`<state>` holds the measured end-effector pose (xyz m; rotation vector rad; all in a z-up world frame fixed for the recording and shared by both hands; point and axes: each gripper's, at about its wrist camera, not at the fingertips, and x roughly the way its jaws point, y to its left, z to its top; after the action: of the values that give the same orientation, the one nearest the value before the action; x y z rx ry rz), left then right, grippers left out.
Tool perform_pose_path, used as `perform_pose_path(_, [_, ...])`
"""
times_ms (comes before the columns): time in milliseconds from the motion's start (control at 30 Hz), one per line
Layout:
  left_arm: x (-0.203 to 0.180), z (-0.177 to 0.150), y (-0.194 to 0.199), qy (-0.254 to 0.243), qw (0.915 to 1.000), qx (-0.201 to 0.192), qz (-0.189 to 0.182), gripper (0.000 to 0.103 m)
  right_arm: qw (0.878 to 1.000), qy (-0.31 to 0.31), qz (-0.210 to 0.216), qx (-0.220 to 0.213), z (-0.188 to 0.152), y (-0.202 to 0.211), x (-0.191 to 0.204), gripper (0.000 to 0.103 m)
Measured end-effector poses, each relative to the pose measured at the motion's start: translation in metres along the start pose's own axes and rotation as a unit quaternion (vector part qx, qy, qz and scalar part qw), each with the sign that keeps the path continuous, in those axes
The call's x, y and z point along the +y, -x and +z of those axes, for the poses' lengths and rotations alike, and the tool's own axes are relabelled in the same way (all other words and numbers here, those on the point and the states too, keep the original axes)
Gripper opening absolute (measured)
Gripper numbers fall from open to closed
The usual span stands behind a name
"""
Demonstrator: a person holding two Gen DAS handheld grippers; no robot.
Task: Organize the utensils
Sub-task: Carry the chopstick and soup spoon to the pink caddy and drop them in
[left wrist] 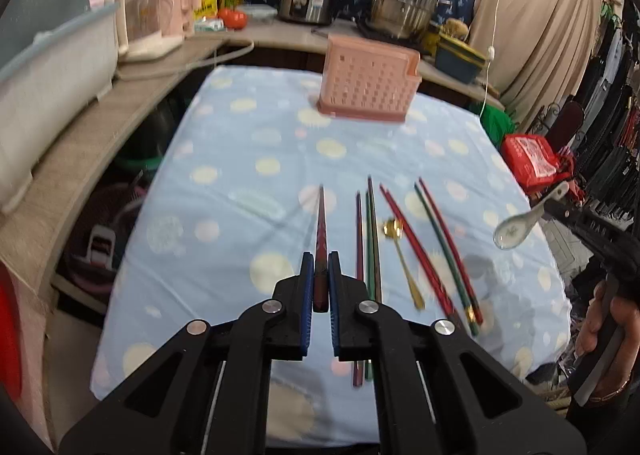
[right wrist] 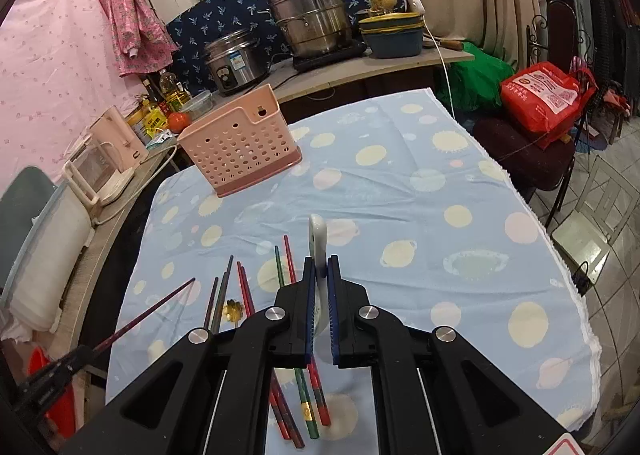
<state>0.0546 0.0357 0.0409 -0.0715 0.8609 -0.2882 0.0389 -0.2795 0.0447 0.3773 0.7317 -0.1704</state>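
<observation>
My left gripper [left wrist: 321, 261] is shut on a dark red chopstick [left wrist: 321, 231] and holds it above the blue spotted tablecloth [left wrist: 240, 191]. My right gripper [right wrist: 319, 265] is shut on a white ceramic spoon [right wrist: 318, 239], held in the air; the spoon also shows at the right of the left wrist view [left wrist: 520, 227]. Several red, green and dark chopsticks [left wrist: 400, 239] and a gold spoon [left wrist: 400, 251] lie on the cloth. A pink perforated utensil basket [left wrist: 370, 81] stands at the table's far end, also in the right wrist view [right wrist: 240, 145].
A counter [left wrist: 80, 143] runs along the left and back with a kettle [right wrist: 112, 151], bottles, a rice cooker [right wrist: 234, 63] and a steel steamer pot [right wrist: 312, 19]. A red bag [right wrist: 540, 95] and a chair are to the right of the table.
</observation>
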Motion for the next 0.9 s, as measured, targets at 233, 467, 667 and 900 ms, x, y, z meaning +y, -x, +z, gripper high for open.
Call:
perform_pose_path(233, [-0.001, 0.073, 0.008, -0.018, 0.9986, -0.050, 0.000, 0.007, 1.000, 0.015, 0.022, -0.002, 0.040, -0.012, 0.012, 0.006])
perform_pose_path(467, [-0.012, 0.159, 0.014, -0.040, 0.9935, -0.106, 0.007, 0.007, 0.998, 0.025, 0.048, -0.016, 0.104, -0.034, 0.031, 0.006])
perform_pose_path(667, [-0.031, 0.237, 0.023, -0.051, 0.9845, -0.168, 0.000, 0.007, 0.996, 0.041, 0.064, -0.036, 0.171, -0.066, 0.057, 0.006])
perform_pose_path(900, [-0.050, 0.319, 0.006, -0.027, 0.9742, -0.224, -0.012, 0.007, 0.996, 0.043, 0.065, -0.038, 0.230, -0.124, 0.078, 0.006])
